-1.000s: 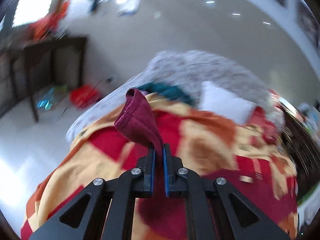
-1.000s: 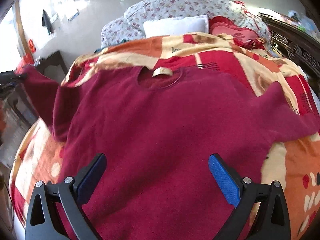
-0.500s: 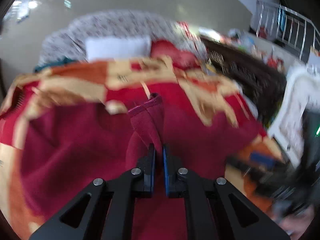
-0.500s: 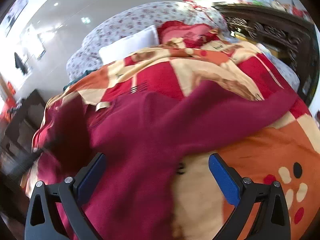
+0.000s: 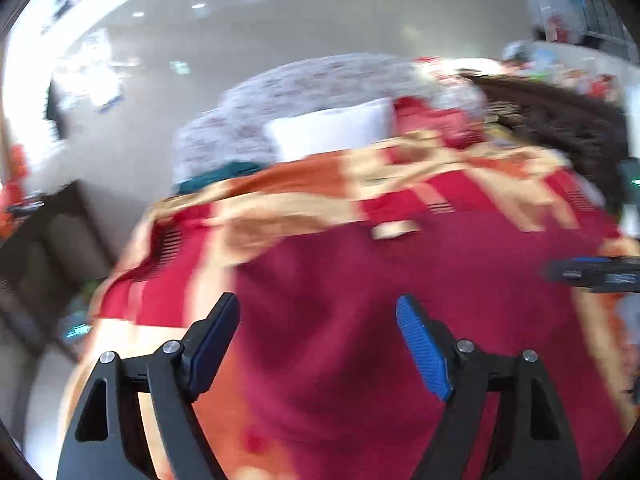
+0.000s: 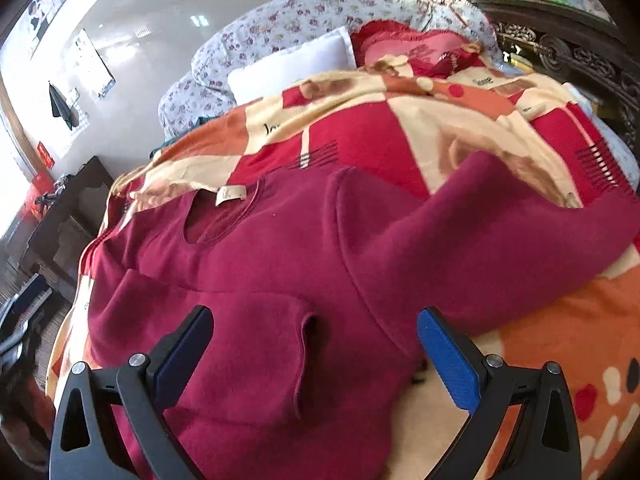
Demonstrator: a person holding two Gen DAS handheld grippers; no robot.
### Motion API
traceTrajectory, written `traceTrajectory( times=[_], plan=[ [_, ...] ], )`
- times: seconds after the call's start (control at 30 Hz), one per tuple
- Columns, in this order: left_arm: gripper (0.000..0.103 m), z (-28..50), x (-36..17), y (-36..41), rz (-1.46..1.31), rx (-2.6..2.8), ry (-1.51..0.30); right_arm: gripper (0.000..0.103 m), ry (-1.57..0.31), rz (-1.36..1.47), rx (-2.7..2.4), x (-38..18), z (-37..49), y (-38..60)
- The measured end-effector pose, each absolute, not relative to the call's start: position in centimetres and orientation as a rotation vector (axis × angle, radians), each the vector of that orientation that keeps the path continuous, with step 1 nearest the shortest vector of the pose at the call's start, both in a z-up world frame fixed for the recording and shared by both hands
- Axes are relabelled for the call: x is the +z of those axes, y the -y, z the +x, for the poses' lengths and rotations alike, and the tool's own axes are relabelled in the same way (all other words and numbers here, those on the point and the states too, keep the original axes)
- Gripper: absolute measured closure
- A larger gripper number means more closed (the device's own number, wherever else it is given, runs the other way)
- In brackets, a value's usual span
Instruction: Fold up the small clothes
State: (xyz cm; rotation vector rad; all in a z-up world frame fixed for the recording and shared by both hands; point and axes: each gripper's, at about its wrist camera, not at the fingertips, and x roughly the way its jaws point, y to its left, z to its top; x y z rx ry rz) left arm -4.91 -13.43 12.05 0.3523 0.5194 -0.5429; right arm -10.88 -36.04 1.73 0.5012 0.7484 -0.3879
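Maroon sweater (image 6: pixel 280 280) lying flat, back up, on patterned blanket (image 6: pixel 400 128) of bed, neck label (image 6: pixel 231 195) toward pillows. Left sleeve (image 6: pixel 224 344) folded across body, cuff near centre, apparently first fold done. Right sleeve (image 6: pixel 500 232) stretched outward over blanket, not yet folded. Right tool (image 6: pixel 314 354) hovering over lower body, jaws wide apart, gripping nothing, probably lined up for that sleeve next. Left tool (image 5: pixel 318 344) also wide open, empty, above sweater's left side; view blurred. White pillow (image 6: pixel 292 64) and floral bedding (image 6: pixel 300 16) at head of bed. Dark side table (image 6: pixel 72 212) by bed.
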Motion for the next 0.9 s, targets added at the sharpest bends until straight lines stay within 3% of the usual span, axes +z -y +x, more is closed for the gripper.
traceTrajectory(
  times=[0.3,0.33,0.4,0.43,0.5,0.67,0.8,0.83,0.87,0.9],
  plan=[
    [0.023,4.5,8.7,12.4,0.354,-0.616,-0.653,0.003,-0.848,0.174,-0.415,0.0,-8.5,34.2],
    [0.022,4.8,8.6,12.6,0.361,-0.617,-0.657,0.011,-0.831,0.158,-0.411,0.1,-8.8,34.0],
    [0.021,6.0,8.2,12.5,0.349,-0.619,-0.67,0.038,-0.793,0.103,-0.419,0.6,-9.4,33.6],
    [0.021,6.7,7.8,12.6,0.336,-0.631,-0.689,0.065,-0.776,0.097,-0.413,1.0,-9.7,33.6],
    [0.021,7.4,7.3,12.7,0.338,-0.598,-0.699,0.1,-0.727,0.154,-0.322,2.3,-10.3,34.1],
    [0.022,8.3,7.3,12.3,0.272,-0.558,-0.69,0.102,-0.684,0.079,-0.319,5.2,-9.2,33.2],
    [0.028,7.8,7.6,12.5,0.305,-0.565,-0.669,0.1,-0.688,0.143,-0.207,5.3,-7.9,33.0],
    [0.028,7.7,7.7,12.6,0.321,-0.572,-0.669,0.088,-0.708,0.154,-0.14,5.0,-7.2,32.4],
    [0.028,7.7,7.7,12.6,0.326,-0.581,-0.674,0.057,-0.721,0.145,-0.093,4.7,-6.5,31.8],
    [0.028,7.8,7.7,12.6,0.326,-0.591,-0.681,0.041,-0.725,0.126,-0.063,4.5,-6.0,31.0]
  ],
)
